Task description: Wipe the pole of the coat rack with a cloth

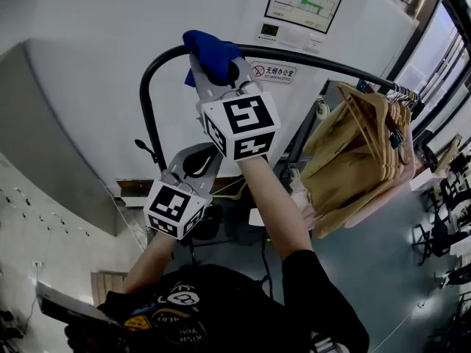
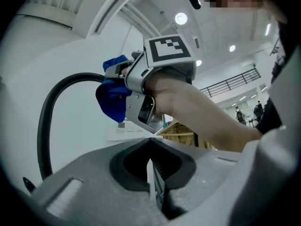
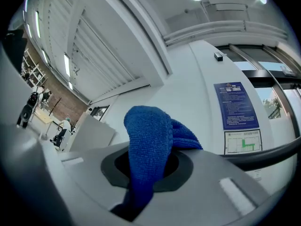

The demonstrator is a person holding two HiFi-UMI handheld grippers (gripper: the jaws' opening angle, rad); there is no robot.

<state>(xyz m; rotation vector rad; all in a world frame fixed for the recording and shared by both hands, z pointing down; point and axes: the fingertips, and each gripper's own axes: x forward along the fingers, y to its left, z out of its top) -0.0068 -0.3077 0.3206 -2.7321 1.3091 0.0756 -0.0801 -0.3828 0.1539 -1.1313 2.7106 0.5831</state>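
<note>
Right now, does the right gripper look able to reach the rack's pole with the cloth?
Probably yes: the right gripper, shut on the blue cloth, is up at the black pole, cloth seemingly against its bend, with nothing between them.

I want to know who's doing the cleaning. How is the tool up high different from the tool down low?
The right tool is shut on the blue cloth; the left tool is shut on nothing. The right tool is up at the black pole; the left tool sits lower, off it. Both are gray with a checkered marker cube.
</note>
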